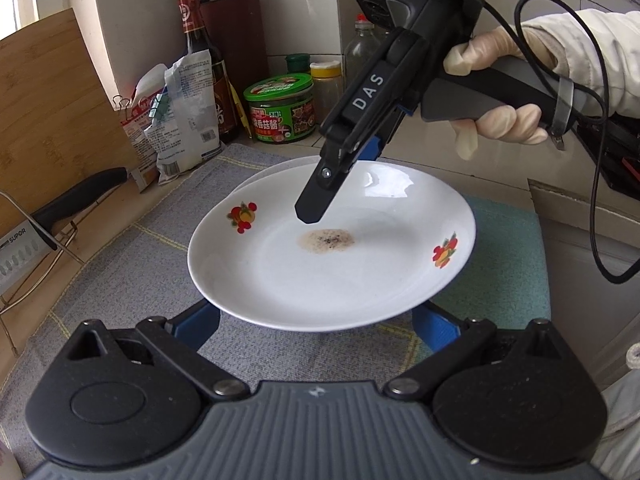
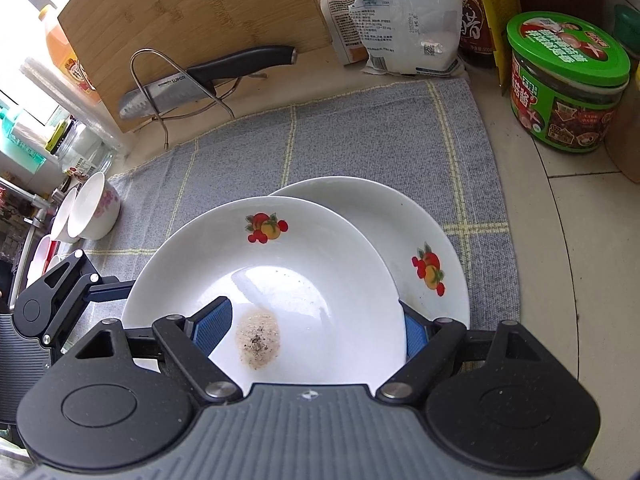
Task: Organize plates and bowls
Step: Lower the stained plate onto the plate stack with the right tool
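A white plate with fruit decals and a brown stain [image 1: 332, 248] is held above a second fruit-decal plate [image 2: 424, 240] that lies on the grey cloth. My right gripper [image 2: 316, 328] grips the upper plate [image 2: 280, 280], one blue pad over the rim inside, the other under it. In the left wrist view the right gripper's finger [image 1: 316, 196] reaches over the far rim. My left gripper [image 1: 316, 328] is open, its blue fingers [image 1: 196, 324] spread below the plate's near edge; whether they touch it is hidden.
Grey checked cloth [image 1: 120, 264] covers the counter. Behind stand a green-lidded jar [image 1: 280, 108], a sauce bottle [image 1: 200, 64], bags [image 1: 180, 120], a wooden board [image 1: 52, 120] and a knife on a wire rack [image 2: 188, 84]. Small bowls [image 2: 92, 208] sit at the left.
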Action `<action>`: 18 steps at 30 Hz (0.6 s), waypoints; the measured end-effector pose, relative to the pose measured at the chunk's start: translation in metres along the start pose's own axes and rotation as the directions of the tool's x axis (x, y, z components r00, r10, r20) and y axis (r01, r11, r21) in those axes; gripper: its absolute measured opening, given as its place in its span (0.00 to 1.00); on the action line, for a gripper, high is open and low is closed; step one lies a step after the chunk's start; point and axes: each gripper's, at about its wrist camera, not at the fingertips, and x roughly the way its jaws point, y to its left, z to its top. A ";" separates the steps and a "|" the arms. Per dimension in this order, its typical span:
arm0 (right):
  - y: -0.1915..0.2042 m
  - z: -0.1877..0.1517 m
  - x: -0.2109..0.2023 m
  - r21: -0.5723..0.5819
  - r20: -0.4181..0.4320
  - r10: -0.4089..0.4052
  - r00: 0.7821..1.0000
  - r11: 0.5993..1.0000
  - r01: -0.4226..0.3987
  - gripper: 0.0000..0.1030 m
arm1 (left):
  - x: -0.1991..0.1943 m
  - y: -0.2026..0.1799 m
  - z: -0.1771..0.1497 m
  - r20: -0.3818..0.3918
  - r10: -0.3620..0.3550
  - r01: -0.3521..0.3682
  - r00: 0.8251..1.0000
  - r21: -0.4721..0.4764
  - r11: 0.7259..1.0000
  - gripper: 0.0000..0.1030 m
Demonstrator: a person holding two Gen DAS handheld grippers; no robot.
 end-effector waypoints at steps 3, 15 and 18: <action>-0.001 -0.001 0.004 -0.001 -0.009 -0.010 1.000 1.000 0.010 0.86 | 0.001 0.001 0.001 0.001 -0.002 0.002 1.000 -0.001 1.000 0.99; 0.003 0.000 0.005 -0.020 -0.018 -0.077 0.997 0.997 0.077 0.87 | 0.006 0.005 0.002 0.002 -0.008 0.008 1.000 0.004 1.000 0.99; 0.004 -0.001 0.003 -0.024 -0.025 -0.095 0.995 0.995 0.095 0.87 | 0.007 0.006 0.002 0.004 -0.013 0.013 1.000 0.008 1.000 0.99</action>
